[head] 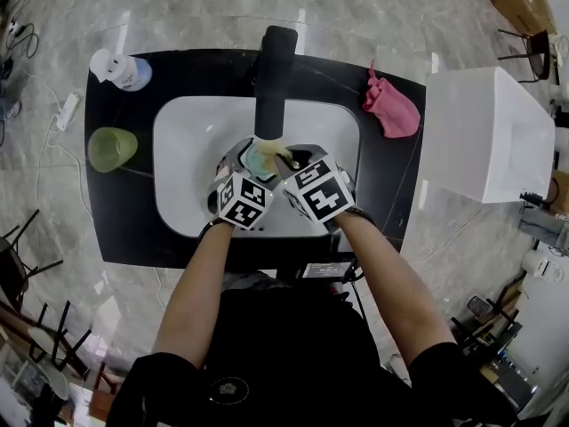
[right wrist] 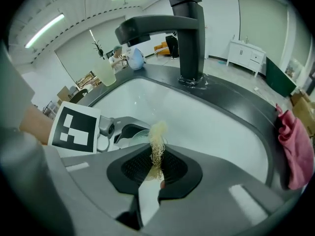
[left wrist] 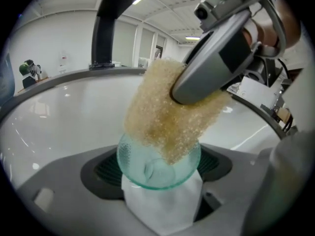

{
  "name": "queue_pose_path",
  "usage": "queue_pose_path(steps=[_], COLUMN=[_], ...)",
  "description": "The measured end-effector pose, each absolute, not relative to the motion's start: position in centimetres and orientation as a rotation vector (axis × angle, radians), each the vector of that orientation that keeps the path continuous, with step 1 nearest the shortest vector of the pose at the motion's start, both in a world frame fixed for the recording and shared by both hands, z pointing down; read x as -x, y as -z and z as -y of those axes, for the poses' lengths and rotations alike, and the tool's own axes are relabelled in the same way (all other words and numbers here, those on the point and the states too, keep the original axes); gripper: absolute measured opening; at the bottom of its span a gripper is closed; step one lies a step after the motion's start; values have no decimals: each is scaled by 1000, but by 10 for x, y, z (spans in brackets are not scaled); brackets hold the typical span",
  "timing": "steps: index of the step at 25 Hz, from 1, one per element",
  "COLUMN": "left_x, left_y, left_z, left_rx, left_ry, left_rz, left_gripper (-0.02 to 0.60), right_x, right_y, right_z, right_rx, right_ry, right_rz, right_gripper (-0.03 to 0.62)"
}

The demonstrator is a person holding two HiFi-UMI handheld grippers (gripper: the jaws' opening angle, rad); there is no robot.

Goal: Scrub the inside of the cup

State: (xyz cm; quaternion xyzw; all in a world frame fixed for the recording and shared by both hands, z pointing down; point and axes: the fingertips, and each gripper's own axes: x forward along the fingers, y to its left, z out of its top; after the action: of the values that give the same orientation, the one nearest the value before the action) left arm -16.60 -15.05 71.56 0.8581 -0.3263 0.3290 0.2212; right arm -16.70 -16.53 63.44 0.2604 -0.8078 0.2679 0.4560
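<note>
Sink (head: 178, 140): I am working low over the white basin, with both grippers close together below the faucet (head: 272, 78).
Left gripper (left wrist: 161, 182): the jaws are spread wide around the cup (left wrist: 147, 170). I think the pads clamp its wall, though the contact itself is hidden.
Right gripper (right wrist: 156, 173): the jaws are pinched together on the sponge (left wrist: 157, 117).
Cup: it is tilted, with its mouth facing back along my left jaws.
Sponge: it hangs just above that mouth, its lower corner crossing the rim. I judge the way in runs down the cup's axis.
</note>
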Motion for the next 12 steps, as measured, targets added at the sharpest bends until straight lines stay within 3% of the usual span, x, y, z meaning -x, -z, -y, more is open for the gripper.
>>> queue_pose_path(steps=[2, 12], left_x=[164, 154], left_y=[-715, -708], left_z=[153, 135], left_rx=[-2385, -2492], left_ry=[-895, -941], left_rz=[907, 740], left_gripper=[388, 383], right_x=[166, 153], right_y=[-635, -629], right_z=[165, 151], right_rx=[-650, -581], right_ry=[-668, -695], right_rz=[1987, 1993], right_gripper=[43, 43])
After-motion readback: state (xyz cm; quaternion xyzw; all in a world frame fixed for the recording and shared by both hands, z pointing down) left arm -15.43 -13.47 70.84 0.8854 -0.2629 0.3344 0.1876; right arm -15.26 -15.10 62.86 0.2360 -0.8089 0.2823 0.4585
